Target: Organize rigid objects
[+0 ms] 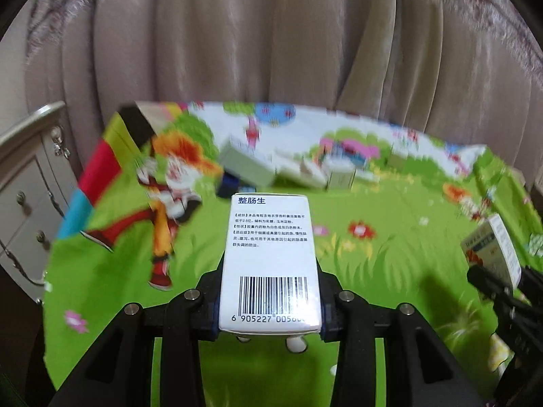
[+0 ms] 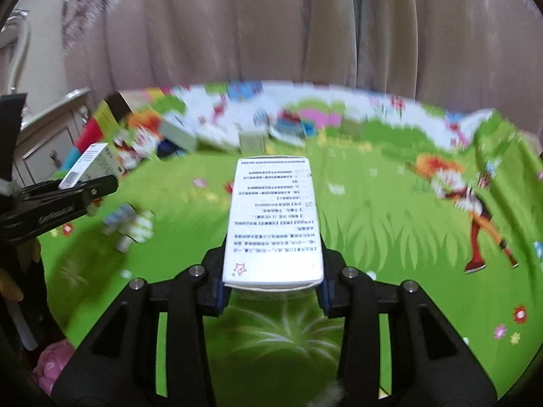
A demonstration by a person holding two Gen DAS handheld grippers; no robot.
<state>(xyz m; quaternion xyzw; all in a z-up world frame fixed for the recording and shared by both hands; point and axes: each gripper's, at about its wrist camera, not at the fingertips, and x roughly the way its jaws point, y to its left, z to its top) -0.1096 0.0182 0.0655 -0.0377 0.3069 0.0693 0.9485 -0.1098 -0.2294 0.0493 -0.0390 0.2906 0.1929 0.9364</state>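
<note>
Black fingers of the left claw [image 1: 269,300] are clamped on a white medicine box [image 1: 269,257] with a barcode, held above the green cartoon mat [image 1: 390,271]. Likewise the right claw [image 2: 271,285] is clamped on a second white box [image 2: 273,220] covered with small print. Several more boxes [image 1: 288,166], blurred, lie together at the far side of the mat, before a beige curtain [image 1: 271,34].

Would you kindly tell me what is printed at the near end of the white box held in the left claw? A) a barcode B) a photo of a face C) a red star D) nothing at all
A: the left wrist view shows the white box clamped in the left claw, with a black barcode and digits at its near end.
</note>
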